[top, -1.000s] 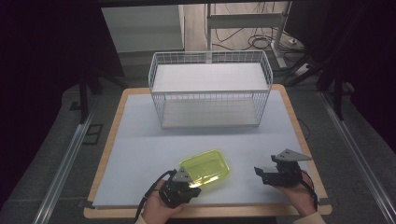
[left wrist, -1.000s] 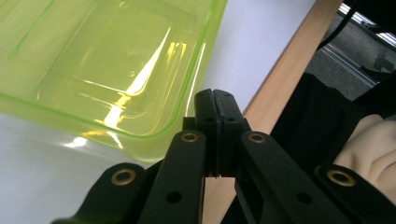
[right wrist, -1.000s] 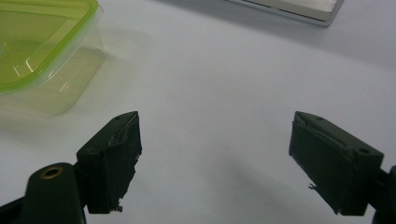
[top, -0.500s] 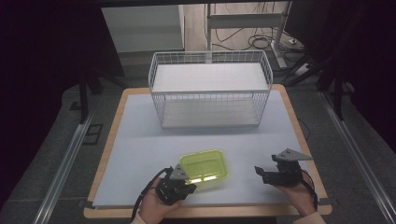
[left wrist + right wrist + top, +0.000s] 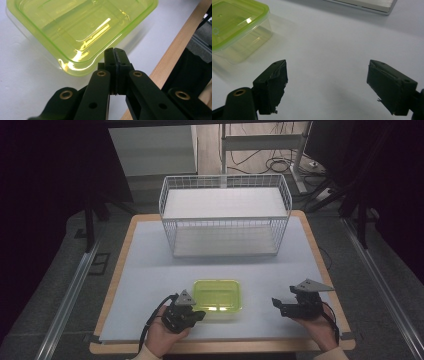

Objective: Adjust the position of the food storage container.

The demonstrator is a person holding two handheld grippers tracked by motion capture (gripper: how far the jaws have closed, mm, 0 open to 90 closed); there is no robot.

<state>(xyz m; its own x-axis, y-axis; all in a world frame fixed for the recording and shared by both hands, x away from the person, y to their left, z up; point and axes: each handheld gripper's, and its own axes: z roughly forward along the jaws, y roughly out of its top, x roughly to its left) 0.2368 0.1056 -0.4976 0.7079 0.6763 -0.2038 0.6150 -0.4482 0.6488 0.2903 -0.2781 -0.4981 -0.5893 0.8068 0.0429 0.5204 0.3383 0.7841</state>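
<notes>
The left gripper [image 5: 115, 53] had its jaws pressed flat together, tips at the near corner of the green-lidded container [image 5: 82, 32], apparently touching or just short of the lid's rim; whether a sliver of rim was pinched between them could not be told. The right gripper [image 5: 327, 85] was spread wide over bare table, with the container [image 5: 235, 32] ahead of it and off to its left-hand jaw's side, well apart.

The step looked like nudging or turning the container with the closed tips. To do it well, the push should probably meet the stiff lid rim rather than the thin clear wall below it, and stay low and level, since a light box on a smooth surface could skid or spin away. Bringing the open right gripper to the far side as a stop would likely steady it.

The lid was translucent lime plastic, glossy, with rounded corners and a raised stepped border. The tub beneath was clear, thin-walled and apparently empty. The table mat [image 5: 150, 270] was matte pale grey, edged in light wood. Beyond both grippers stood a white wire basket [image 5: 225, 215], rectangular and open-topped.
</notes>
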